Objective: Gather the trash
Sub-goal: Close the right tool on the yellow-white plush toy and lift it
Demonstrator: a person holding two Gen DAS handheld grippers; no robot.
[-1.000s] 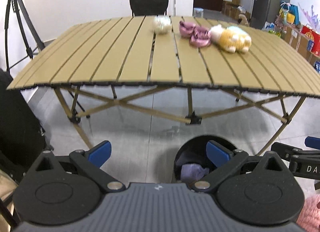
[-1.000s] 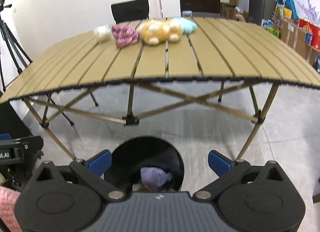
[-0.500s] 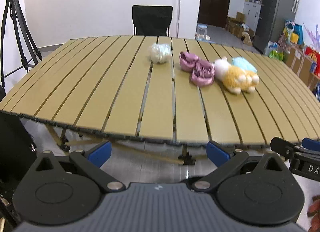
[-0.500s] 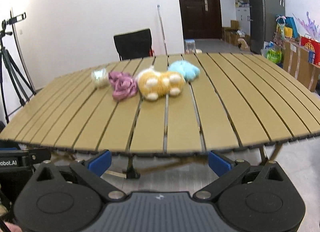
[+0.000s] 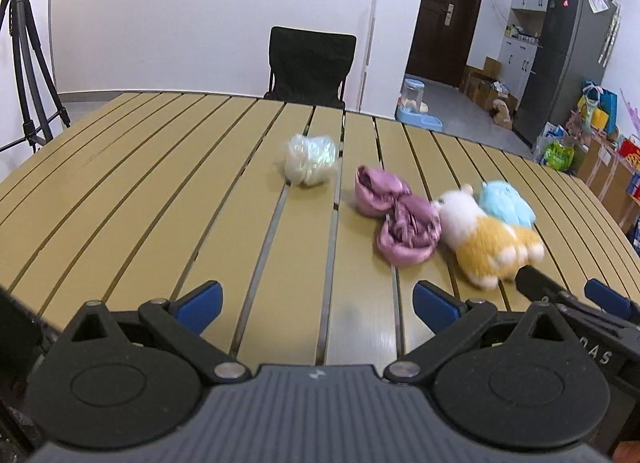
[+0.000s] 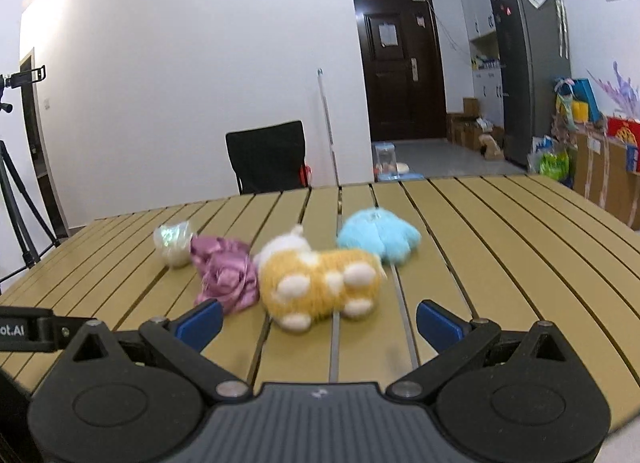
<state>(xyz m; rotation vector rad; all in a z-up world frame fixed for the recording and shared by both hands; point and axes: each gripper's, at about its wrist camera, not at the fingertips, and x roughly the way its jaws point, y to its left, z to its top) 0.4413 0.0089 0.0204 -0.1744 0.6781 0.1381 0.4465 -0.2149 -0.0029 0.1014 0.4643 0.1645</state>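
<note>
The trash left to collect lies mid-bench: a crumpled clear plastic wad (image 5: 310, 159) farthest left, and just right of it two pink crumpled wrappers (image 5: 394, 223) touching one another. Against the nearer pink wrapper leans a yellow plush toy (image 5: 490, 249), with a blue plush toy (image 5: 506, 203) just behind it; those two look like toys rather than rubbish, though that is a judgement.

A second ago both cameras looked down past the bench edge at a dark bin on the floor with a purple scrap inside it. Now both have swung up and forward over the slatted bench (image 5: 160, 191), and the bin is out of view. That suggests one drop-off is finished and a new pick is starting.

The left hand-held gripper (image 5: 316, 305) hangs over the near edge with its jaws spread wide and nothing between them, pointing roughly at the gap between the plastic wad and the pink wrappers. The right hand-held gripper (image 6: 318, 321) is likewise released and empty, low over the bench, with the yellow plush toy directly ahead and the pink wrappers (image 6: 224, 273) off to its left. The plastic wad (image 6: 174, 243) sits farther left again.

The left side seems better placed for the trash; the right would have to steer round the toy.
</note>
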